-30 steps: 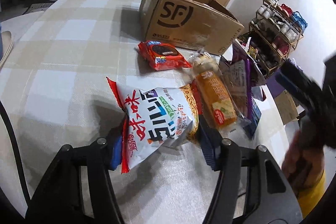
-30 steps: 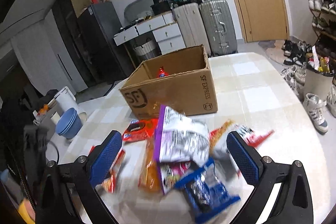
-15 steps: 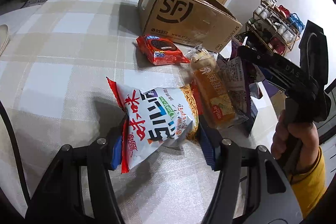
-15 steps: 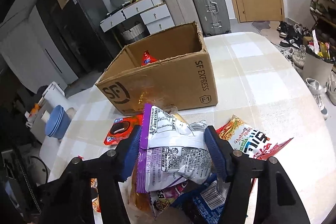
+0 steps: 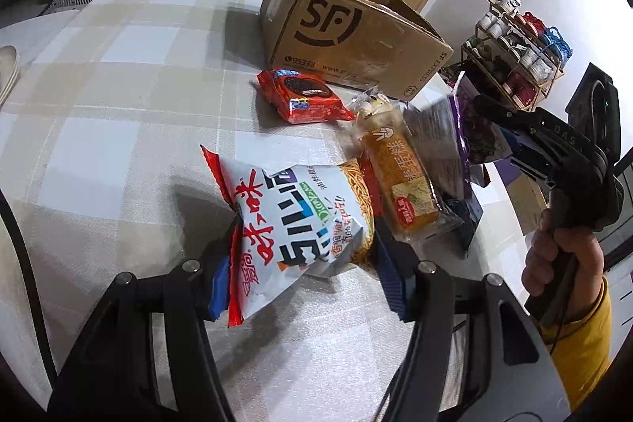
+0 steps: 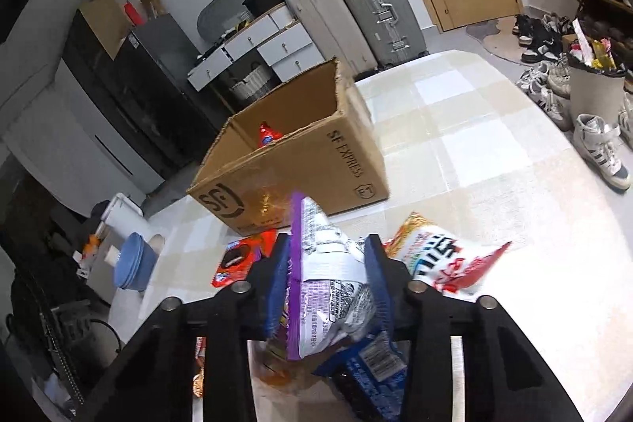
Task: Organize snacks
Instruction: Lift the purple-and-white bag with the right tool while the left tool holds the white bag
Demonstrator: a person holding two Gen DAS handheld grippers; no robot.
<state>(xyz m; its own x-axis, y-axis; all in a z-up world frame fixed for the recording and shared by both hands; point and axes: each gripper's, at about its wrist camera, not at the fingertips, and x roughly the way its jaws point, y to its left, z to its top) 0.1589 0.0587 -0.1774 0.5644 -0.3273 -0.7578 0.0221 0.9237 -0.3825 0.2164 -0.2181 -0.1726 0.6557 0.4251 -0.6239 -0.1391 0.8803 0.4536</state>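
My left gripper [image 5: 304, 271] is shut on a white-and-red noodle snack bag [image 5: 300, 216] held just above the table. My right gripper [image 6: 328, 287] is shut on a purple-and-silver snack bag [image 6: 328, 283] and has it lifted off the pile; it also shows in the left wrist view [image 5: 451, 141]. An open SF cardboard box [image 6: 300, 173] stands behind the pile, with a red packet [image 6: 267, 135] inside. A red cookie pack [image 5: 302, 99] and an orange cake pack [image 5: 399, 176] lie on the table.
A blue packet [image 6: 368, 362] lies under the right gripper, and another noodle bag [image 6: 443, 260] lies to its right. Blue bowls [image 6: 132, 263] sit off the table's left side. Suitcases and a shoe rack stand beyond the checked tablecloth [image 5: 118, 74].
My right gripper closed on the purple-and-silver bag and lifted it from the pile. My left gripper kept its hold on the noodle bag and barely moved.
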